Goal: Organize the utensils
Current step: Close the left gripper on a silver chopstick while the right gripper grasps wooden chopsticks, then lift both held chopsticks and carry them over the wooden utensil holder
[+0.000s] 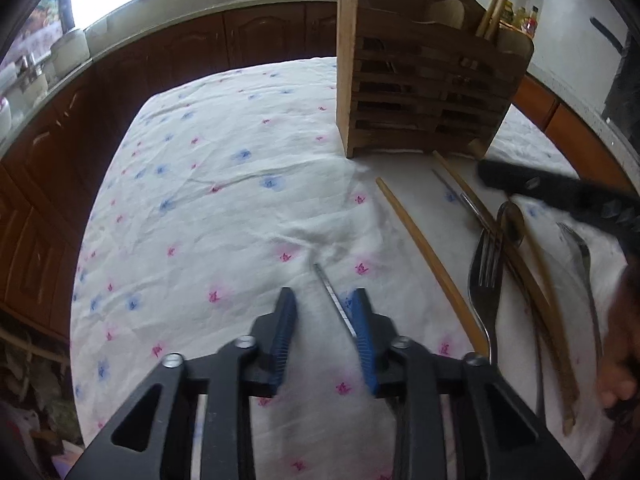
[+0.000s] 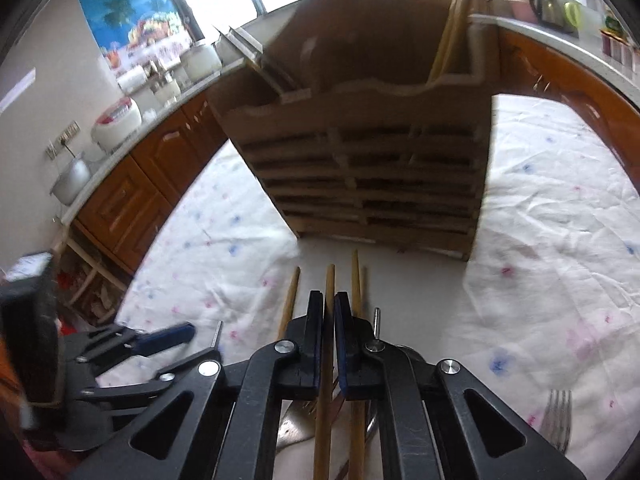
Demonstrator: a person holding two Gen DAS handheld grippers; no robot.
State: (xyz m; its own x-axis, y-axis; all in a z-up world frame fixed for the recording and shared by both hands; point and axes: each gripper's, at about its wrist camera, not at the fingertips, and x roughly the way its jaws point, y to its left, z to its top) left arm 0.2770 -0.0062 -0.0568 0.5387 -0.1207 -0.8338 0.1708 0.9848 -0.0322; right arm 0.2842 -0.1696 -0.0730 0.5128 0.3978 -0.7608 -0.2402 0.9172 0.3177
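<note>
A wooden slatted utensil holder stands at the back of the table with chopsticks upright in it; it fills the right wrist view. My left gripper is open and empty above the cloth, a thin metal handle lying beside its right finger. My right gripper is shut on a wooden chopstick, low over the table. More chopsticks, forks and a spoon lie on the cloth at right.
A white flowered tablecloth covers the table. Wooden cabinets and a counter with pots ring the far side. A fork lies at the right near the right gripper.
</note>
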